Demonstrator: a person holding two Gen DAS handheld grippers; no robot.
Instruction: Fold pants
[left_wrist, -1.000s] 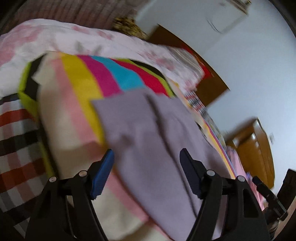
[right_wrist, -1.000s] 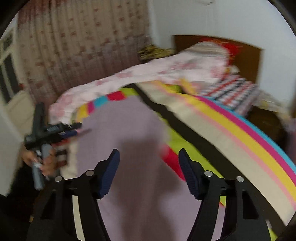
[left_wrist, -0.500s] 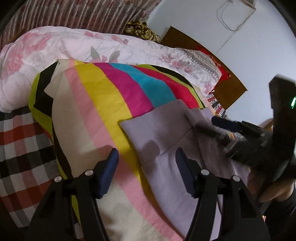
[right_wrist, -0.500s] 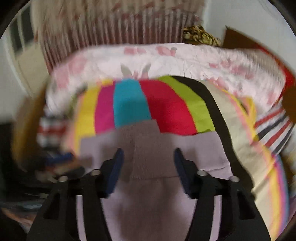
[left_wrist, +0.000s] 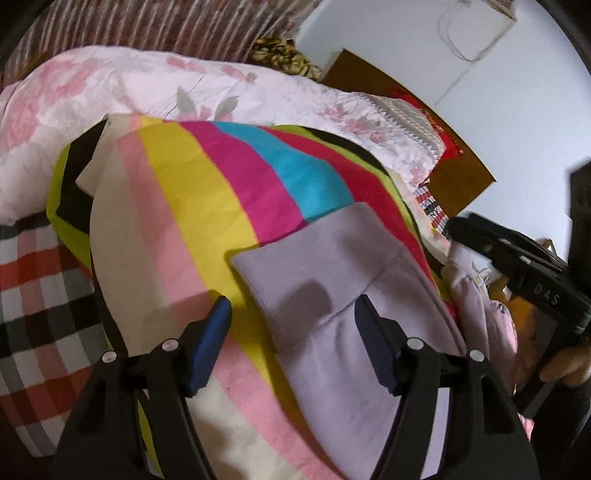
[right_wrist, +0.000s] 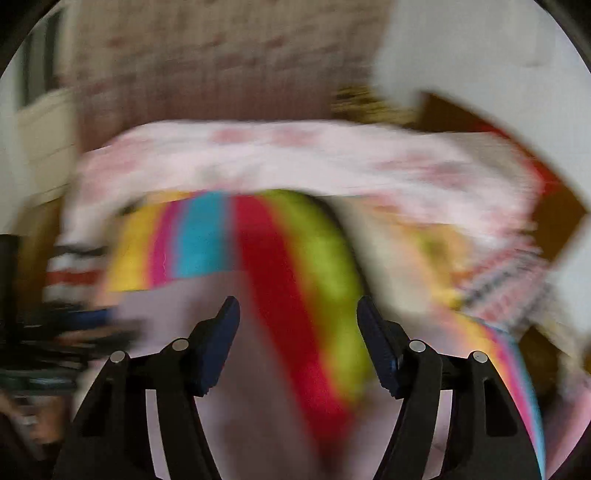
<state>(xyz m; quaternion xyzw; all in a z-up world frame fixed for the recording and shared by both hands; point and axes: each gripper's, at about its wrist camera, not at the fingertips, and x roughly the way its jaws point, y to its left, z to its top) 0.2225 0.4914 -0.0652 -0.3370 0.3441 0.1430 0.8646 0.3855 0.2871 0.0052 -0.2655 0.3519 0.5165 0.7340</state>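
Blue pads line the two fingers of the left gripper (left_wrist: 291, 347), whose jaws are parted wide and opening a little, with nothing pinched; between them, seen from above, lies the near left edge of the lilac pants (left_wrist: 343, 295), untouched by either pad. That gripper is angled downward over the bed, and its shadow is cast on the folded-over upper layer of the pants. The pants are spread flat on the striped blanket (left_wrist: 207, 206), already doubled once, a diagonal fold edge running across them. In the right wrist view the right gripper (right_wrist: 297, 343) is likewise held pointing down at the bed, its jaws apart and closing, with nothing gripped; blurred lilac cloth and the red and green stripes of the blanket are seen through the gap. Only the left wrist view is sharp: in it the right gripper's black body is seen at the far right, held in a hand (left_wrist: 565, 363) just past the pants' right edge, and a small pale garment (left_wrist: 476, 291) lies beside that edge. A checked sheet (left_wrist: 33, 295) at the left, a pink floral quilt (left_wrist: 122, 85) beyond the blanket and a wooden headboard (left_wrist: 454, 177) are also shown. The right wrist view is heavily smeared; in it the left gripper appears only as dark streaks at the left edge.
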